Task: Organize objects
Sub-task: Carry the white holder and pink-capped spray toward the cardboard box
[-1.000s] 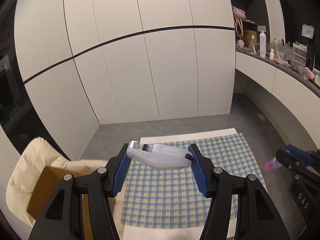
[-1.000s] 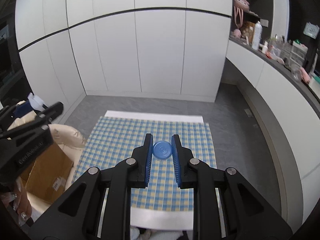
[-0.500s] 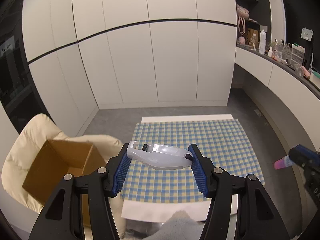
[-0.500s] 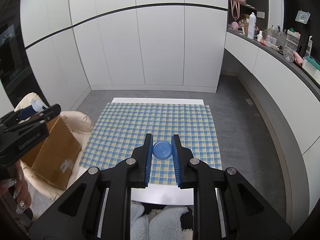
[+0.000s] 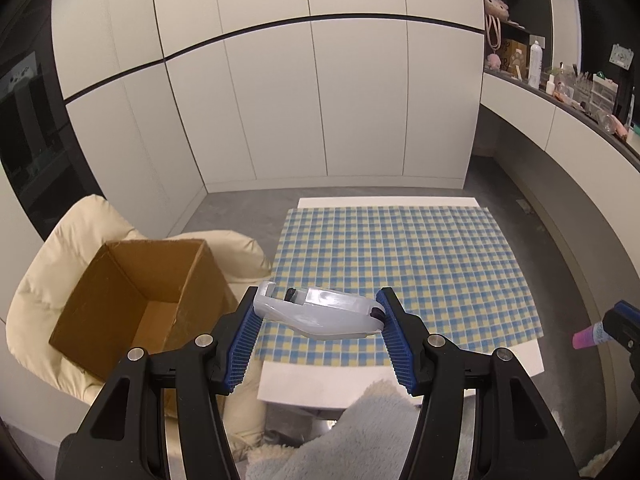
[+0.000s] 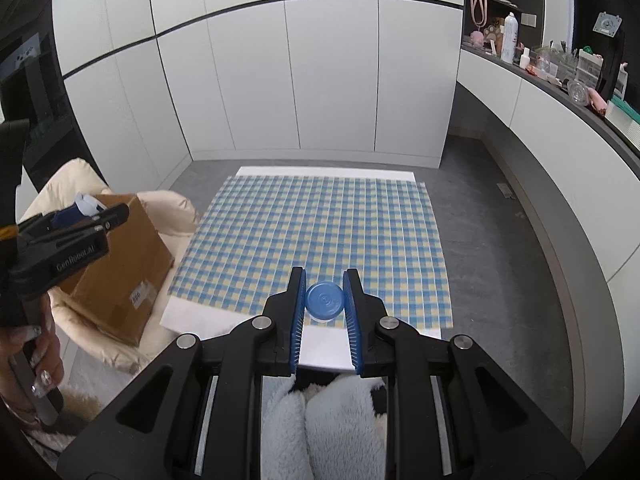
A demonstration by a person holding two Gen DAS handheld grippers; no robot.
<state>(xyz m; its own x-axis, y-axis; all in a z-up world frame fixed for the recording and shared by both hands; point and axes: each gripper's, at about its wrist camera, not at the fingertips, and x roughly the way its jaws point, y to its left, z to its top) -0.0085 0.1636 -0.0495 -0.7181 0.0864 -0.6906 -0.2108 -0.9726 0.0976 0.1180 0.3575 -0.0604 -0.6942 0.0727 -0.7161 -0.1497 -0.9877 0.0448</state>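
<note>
Left of the checked cloth (image 5: 400,264), cardboard box (image 5: 132,292) sits tilted on a soft cushion (image 5: 60,248); a drop could tip it. Left gripper (image 5: 320,316) clamps white plastic gadget (image 5: 320,312) endwise, may pivot. Right gripper (image 6: 324,300) pinches blue-capped bottle (image 6: 325,300), a small purchase.

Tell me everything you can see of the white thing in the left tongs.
The white gadget is glossy moulded plastic, long and curved, with a squared loop at its left end and dark bits showing at a slot on top and at its right tip. It lies level, crosswise, clamped end to end between the left tongs' blue ribbed pads, in the air over the checked cloth's near edge, touching nothing else.
</note>
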